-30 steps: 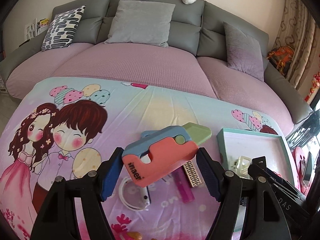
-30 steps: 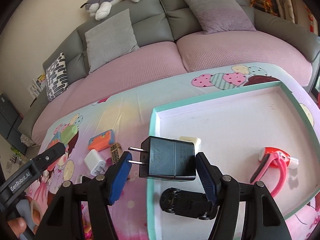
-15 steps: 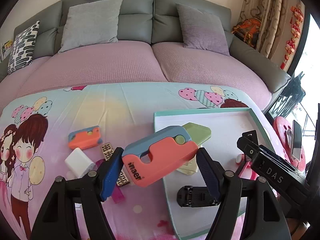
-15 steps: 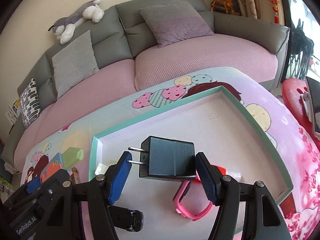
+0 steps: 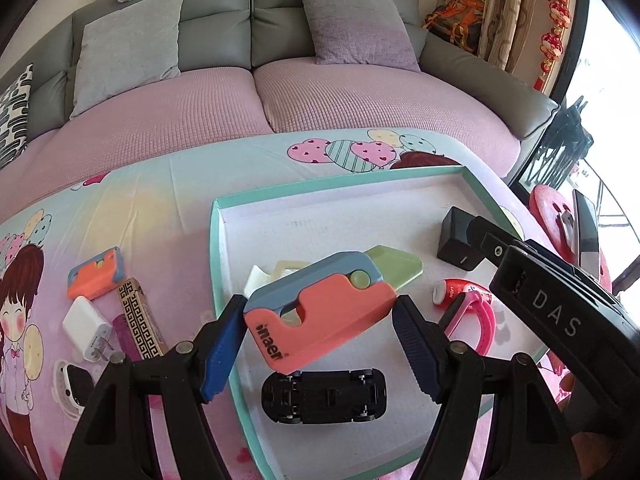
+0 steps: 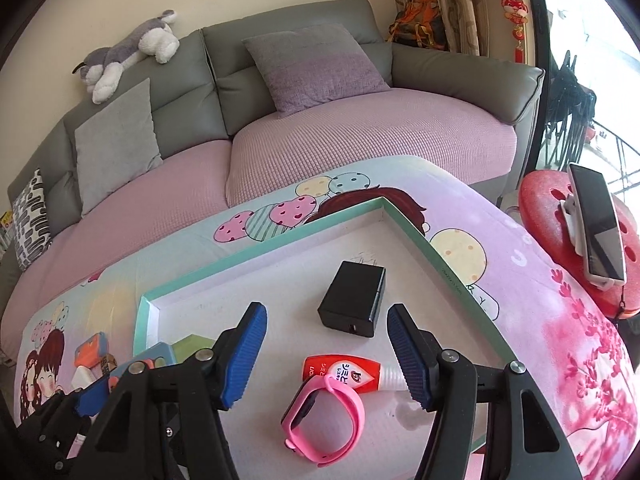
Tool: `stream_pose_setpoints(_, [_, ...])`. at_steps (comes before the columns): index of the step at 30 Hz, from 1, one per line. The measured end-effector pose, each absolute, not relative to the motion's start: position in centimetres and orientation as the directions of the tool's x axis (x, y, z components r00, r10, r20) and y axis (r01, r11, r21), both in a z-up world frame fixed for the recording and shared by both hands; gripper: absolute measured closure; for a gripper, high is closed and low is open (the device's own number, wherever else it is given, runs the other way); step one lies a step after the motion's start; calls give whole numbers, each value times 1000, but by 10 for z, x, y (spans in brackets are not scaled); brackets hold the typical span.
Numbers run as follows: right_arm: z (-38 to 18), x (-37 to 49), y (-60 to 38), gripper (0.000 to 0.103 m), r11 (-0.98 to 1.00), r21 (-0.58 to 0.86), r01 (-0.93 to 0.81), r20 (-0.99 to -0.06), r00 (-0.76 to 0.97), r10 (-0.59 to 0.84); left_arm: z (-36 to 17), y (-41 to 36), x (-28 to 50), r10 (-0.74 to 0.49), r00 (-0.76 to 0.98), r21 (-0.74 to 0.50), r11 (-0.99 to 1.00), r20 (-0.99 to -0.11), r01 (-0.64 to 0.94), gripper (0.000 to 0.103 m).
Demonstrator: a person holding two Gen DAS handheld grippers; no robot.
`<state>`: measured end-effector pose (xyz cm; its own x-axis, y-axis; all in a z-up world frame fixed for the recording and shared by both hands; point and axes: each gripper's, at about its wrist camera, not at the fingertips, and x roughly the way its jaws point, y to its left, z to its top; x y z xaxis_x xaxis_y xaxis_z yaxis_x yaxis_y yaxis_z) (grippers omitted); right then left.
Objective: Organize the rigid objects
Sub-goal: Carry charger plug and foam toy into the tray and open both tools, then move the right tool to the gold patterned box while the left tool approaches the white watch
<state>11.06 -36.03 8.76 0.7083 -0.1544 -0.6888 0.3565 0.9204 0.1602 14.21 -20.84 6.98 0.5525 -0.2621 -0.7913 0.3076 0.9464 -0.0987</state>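
Observation:
My left gripper (image 5: 320,344) is shut on an orange, blue and green toy knife (image 5: 320,312), held above the white tray with a teal rim (image 5: 216,240). My right gripper (image 6: 326,354) is open and empty above the tray (image 6: 256,252). The black plug adapter (image 6: 354,298) lies flat in the tray just beyond its fingertips; it also shows in the left wrist view (image 5: 454,242). In the tray lie a pink wristband (image 6: 324,420), a red tube (image 6: 344,370), a black toy car (image 5: 324,396) and a cream clip (image 5: 264,276).
On the cartoon cloth left of the tray lie a smaller orange toy knife (image 5: 96,272), a white charger (image 5: 86,332), a patterned gold bar (image 5: 140,320) and a purple lighter (image 5: 126,334). A sofa (image 5: 280,92) stands behind. A red stool (image 6: 568,224) with a phone (image 6: 596,224) stands at the right.
My right gripper has opened and let the black adapter drop flat into the tray. My left gripper has carried the toy knife rightward to above the tray.

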Motion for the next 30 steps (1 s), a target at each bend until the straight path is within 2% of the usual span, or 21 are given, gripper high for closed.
stream_pose_setpoints(8, [79, 117, -354, 37, 929, 152, 339, -715, 686, -133, 60, -207, 145, -241, 532, -88, 951, -811, 297, 28])
stream_pose_setpoints(18, [82, 115, -354, 37, 927, 171, 334, -709, 695, -120, 72, -193, 145, -224, 563, -81, 960, -796, 268, 27])
stream_pose_setpoints(22, [77, 119, -350, 37, 933, 176, 315, -725, 682, -94, 80, -163, 149, -174, 597, -87, 981, -783, 172, 27])
stream_pose_setpoints(28, [73, 126, -329, 37, 953, 165, 254, -739, 672, -51, 80, -104, 155, -34, 622, -61, 998, -782, -22, 26])
stream_pose_setpoints(30, [71, 128, -319, 37, 960, 157, 231, -744, 667, -39, 77, -84, 155, 10, 619, -56, 995, -785, -87, 6])
